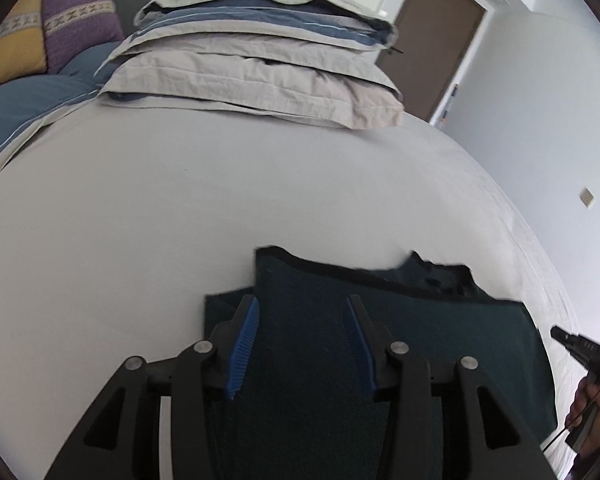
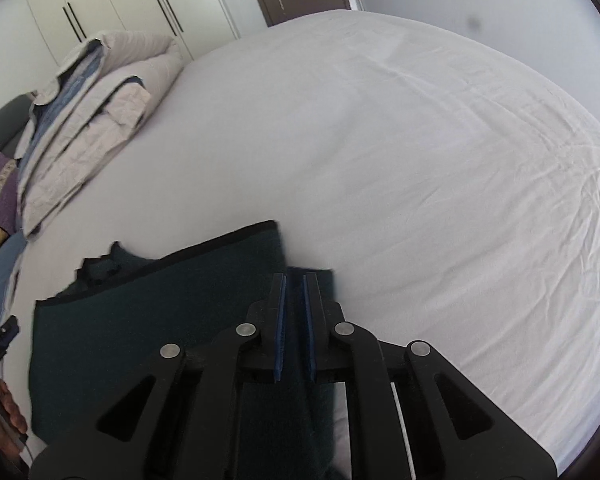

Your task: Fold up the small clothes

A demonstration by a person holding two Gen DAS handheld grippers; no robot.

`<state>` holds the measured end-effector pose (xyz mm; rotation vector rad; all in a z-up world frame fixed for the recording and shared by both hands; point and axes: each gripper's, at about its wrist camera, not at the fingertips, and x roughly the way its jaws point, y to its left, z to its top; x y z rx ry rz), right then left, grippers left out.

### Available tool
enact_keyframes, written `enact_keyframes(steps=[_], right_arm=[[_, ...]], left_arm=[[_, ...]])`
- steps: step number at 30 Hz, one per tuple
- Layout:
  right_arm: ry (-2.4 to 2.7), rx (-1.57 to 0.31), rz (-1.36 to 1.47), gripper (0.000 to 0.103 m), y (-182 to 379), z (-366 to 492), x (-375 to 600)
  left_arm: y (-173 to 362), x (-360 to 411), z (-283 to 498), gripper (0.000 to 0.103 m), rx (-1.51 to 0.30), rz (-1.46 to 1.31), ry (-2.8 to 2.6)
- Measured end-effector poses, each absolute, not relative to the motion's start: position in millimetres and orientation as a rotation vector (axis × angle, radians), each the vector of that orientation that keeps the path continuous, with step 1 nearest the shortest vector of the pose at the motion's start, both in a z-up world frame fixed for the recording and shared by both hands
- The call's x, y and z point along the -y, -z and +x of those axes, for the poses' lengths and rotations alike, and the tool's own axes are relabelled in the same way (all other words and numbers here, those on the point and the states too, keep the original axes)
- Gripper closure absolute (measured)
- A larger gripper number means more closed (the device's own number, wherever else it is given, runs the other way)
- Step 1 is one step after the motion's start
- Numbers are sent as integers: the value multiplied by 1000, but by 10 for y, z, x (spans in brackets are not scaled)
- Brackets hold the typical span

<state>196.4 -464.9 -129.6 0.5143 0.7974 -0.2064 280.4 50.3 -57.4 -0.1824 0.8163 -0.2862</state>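
- We see the bed (image 1: pixel 180 208) fill both views, its pale sheet smooth from the left wrist and creased into long wrinkles toward the far edge only from the right wrist.
- We find the stack of folded bedding (image 1: pixel 256 64) at the far side of the bed; the left wrist shows its grey and blue layers face on, the right wrist shows it edge on at the far left.
- Only the right wrist gives us the wardrobe doors (image 2: pixel 112 4) with their dark handles; both views catch a brown door (image 1: pixel 432 44) behind the bed.
- The purple cushion (image 1: pixel 80 20) and the yellow one beside it are plain from the left wrist, and cut down to slivers at the right wrist's left rim.
- The dark green garment (image 1: pixel 420 336) lies flat on the near part of the bed under both tools; its far edge is ragged and blurred, so we cannot tell what kind of garment it is.
- The left gripper (image 1: pixel 302 308) stands with its blue pads well apart above the cloth, gripping nothing.
- The right gripper (image 2: pixel 295 280) has its pads drawn narrow, a thin slit between them; we see no cloth pinched there, though the dark fabric behind makes this hard to judge.
- At each view's lower edge we glimpse a hand (image 2: pixel 4 412) on the other tool, mostly cut off.
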Motion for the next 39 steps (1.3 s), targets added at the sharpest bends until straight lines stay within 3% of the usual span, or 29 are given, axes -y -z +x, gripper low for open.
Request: enact_keyframes(steps=[4, 8, 13, 16, 24, 27, 32, 39], right_arm=[[-79, -803, 579, 95, 1295, 1823, 4002], [-228, -935, 635, 95, 1737, 1845, 3600], [-178, -800, 819, 99, 1941, 1495, 4033], [-5, -746, 863, 99, 1962, 1209, 4450], [-8, -667, 870, 92, 1539, 782, 4346], [-232, -738, 859, 92, 1480, 1016, 3753], [-382, -1017, 768, 92, 1887, 1359, 2875], [-208, -921, 847, 93, 1902, 1066, 3445]], left_arm=[[709, -140, 2450, 52, -832, -79, 330], [1073, -145, 2356, 52, -908, -116, 335], [1110, -324, 2277, 52, -894, -140, 343], [1104, -402, 2255, 57, -894, -148, 338], [932, -272, 1932, 55, -903, -134, 330], [980, -76, 1861, 45, -927, -55, 315], [1069, -92, 1871, 43, -936, -73, 314], [1076, -142, 1867, 43, -926, -88, 339]])
